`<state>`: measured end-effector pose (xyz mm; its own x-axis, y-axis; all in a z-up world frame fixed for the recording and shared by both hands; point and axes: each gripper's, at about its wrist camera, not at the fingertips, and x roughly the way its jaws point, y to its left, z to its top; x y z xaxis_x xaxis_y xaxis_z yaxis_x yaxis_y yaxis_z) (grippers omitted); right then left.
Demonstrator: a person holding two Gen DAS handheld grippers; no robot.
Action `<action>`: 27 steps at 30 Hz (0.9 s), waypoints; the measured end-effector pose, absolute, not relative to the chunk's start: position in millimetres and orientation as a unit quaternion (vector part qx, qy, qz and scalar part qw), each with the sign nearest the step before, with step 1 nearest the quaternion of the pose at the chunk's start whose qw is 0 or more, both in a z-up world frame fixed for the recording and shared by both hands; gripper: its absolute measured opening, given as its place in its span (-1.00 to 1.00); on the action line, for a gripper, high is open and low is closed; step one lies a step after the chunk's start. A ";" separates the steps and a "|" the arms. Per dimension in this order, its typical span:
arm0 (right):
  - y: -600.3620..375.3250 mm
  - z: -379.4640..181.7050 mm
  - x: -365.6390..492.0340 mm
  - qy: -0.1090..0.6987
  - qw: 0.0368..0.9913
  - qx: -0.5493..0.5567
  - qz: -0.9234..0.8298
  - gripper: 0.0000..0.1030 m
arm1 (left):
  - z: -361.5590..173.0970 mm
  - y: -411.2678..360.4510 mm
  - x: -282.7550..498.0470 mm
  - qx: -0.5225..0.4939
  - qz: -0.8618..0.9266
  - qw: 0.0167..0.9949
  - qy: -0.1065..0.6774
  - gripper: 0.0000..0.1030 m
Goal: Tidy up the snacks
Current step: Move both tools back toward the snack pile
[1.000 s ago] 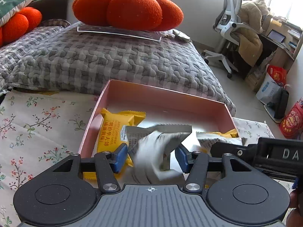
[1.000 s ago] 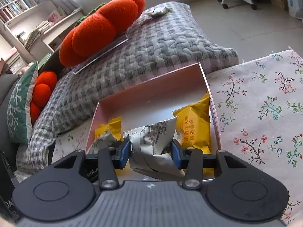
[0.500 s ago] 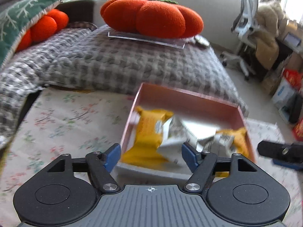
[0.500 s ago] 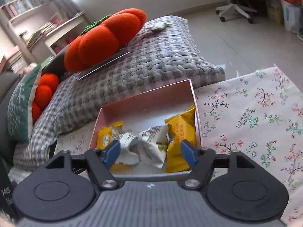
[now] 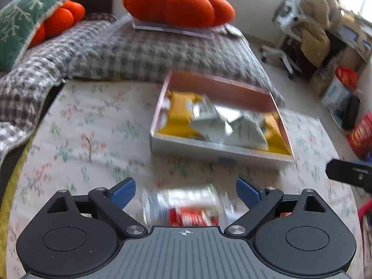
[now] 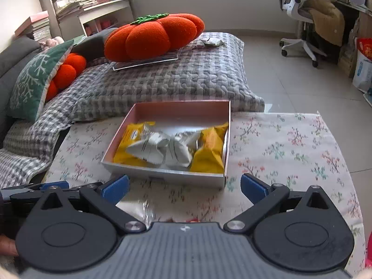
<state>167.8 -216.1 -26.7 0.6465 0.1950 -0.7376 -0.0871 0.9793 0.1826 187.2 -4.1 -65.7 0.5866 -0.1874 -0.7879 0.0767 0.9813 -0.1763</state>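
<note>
Ahead of both jaw pairs: pink box on floral cloth, long axis crosswise, holding yellow packs & silver packs jumbled in a row. Left gripper opening, nothing clamped; blurred red/white packet on cloth betw. blue tips. Right gripper opening wide, nothing gripped.

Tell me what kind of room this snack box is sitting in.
Most likely a lived-in bedroom or living room that doubles as a study: a grey checked quilt with a pumpkin cushion on it, bookshelves against the wall, and a white office chair at a desk.
</note>
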 end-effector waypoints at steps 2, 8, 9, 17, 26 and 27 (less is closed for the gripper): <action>-221.1 -31.2 162.4 0.426 0.896 0.079 0.092 0.99 | -68.7 -11.1 177.2 -0.047 -0.094 0.883 0.458 0.83; -230.8 -51.9 138.9 0.478 0.868 0.098 0.090 0.93 | -80.0 -32.0 151.0 -0.003 -0.106 0.876 0.471 0.84; -229.4 -54.8 134.2 0.483 0.867 0.088 0.080 0.91 | -80.7 -35.0 147.4 0.000 -0.111 0.874 0.474 0.84; -230.3 -73.2 94.6 0.537 0.836 0.091 0.067 0.80 | -86.7 -44.7 116.7 0.019 -0.128 0.864 0.486 0.84; -237.0 -97.7 85.8 0.585 0.803 0.107 0.045 0.69 | -105.4 -50.8 105.7 0.029 -0.127 0.844 0.520 0.84; -236.1 -101.1 87.3 0.589 0.800 0.107 0.043 0.64 | -107.3 -50.8 107.0 0.033 -0.122 0.844 0.521 0.84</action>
